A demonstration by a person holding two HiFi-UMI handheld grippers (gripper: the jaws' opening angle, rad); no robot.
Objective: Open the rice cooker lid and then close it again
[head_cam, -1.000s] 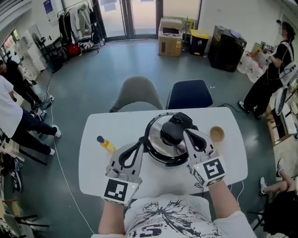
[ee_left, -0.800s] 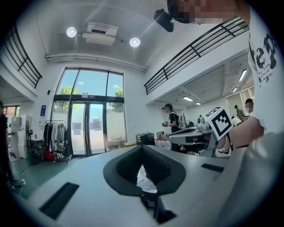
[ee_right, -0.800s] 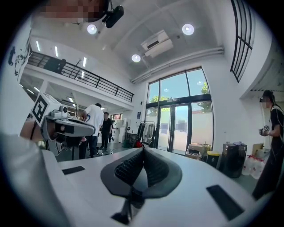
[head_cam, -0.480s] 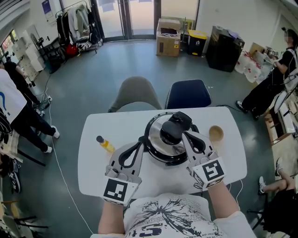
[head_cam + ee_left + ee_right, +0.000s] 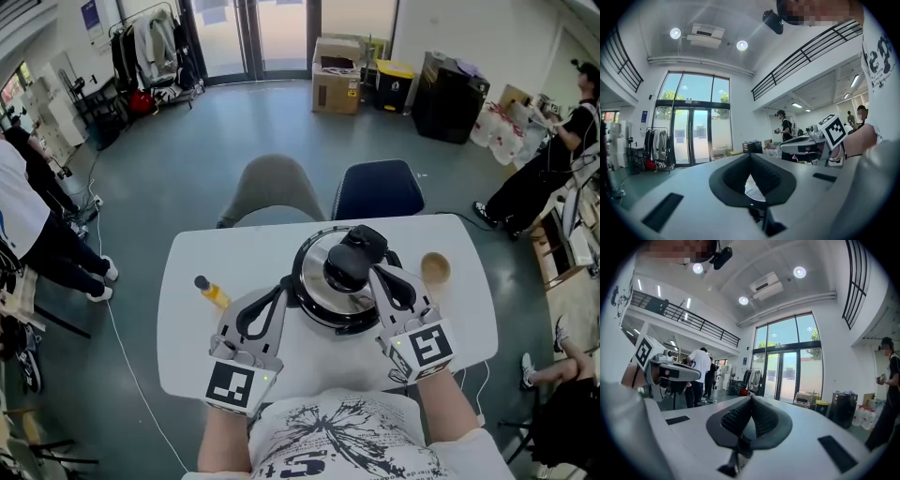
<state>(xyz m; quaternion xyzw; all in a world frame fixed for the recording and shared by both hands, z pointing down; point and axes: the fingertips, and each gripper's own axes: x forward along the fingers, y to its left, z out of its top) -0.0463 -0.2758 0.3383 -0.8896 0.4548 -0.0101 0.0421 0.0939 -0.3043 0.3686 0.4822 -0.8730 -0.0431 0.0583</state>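
Head view: rice cooker [image 5: 323, 317] mid-table [image 5: 187, 356], lid [image 5: 317, 267] down, contents hidden.
Left gripper [image 5: 284, 282]: your jaws together, empty, at the cooker's left side.
Right gripper [image 5: 372, 269]: your jaws together, empty, beside the lid handle [image 5: 352, 261].
Bowl [image 5: 436, 270]: right of the cooker.

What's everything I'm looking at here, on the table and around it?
table: one, white, centre of floor
rice cooker: one, silver lid, black handle, mid-table
bottle: one, yellow, black cap, table's left
bowl: one, tan, table's right
chairs: two, grey and dark blue, behind table
cardboard box: one, brown, near far doors
left claw: one, grey-black, shut, left of cooker
right claw: one, grey-black, shut, beside lid handle
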